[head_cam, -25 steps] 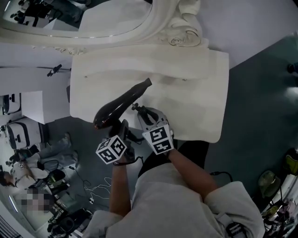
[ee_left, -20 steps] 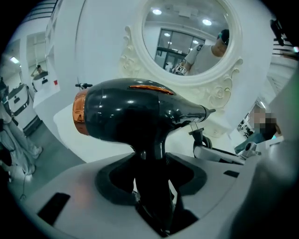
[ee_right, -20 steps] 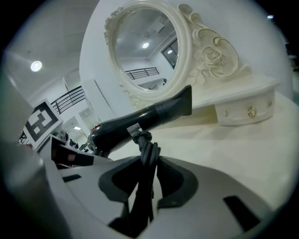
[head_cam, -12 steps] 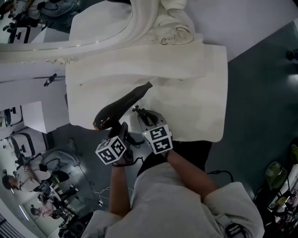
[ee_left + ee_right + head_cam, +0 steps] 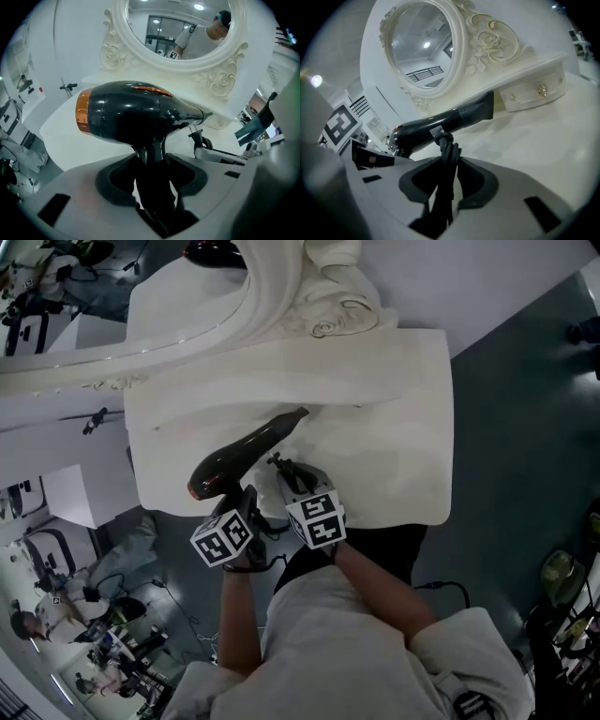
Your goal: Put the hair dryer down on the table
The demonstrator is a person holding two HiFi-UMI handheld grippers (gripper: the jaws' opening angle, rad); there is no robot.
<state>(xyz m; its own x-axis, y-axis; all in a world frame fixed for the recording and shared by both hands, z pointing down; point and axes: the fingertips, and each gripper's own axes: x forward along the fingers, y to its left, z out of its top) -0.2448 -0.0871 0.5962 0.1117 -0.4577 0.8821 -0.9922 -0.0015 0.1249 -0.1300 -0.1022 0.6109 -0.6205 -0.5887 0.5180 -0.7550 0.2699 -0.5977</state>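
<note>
I hold one dryer [image 5: 246, 452] over the worktop [image 5: 403, 409].
My left gripper's [image 5: 152, 183] jaws clench its smooth black handle, and my right gripper's [image 5: 445, 187] jaws clench the one bundle of black cord [image 5: 449, 152]. The dryer is shiny black, fat and round at the back with one orange ring, thin and flat at the nose. It hangs near the front left edge. The white, smooth worktop spreads wide to the right. One carved white mirror [image 5: 277, 296] stands behind.

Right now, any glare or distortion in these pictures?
Left gripper view: fisheye bend, dark corners, glints on the dryer. Right gripper view: same bend, ceiling lights reflected in the mirror. Head view: even light, pale table nearly washed out.
</note>
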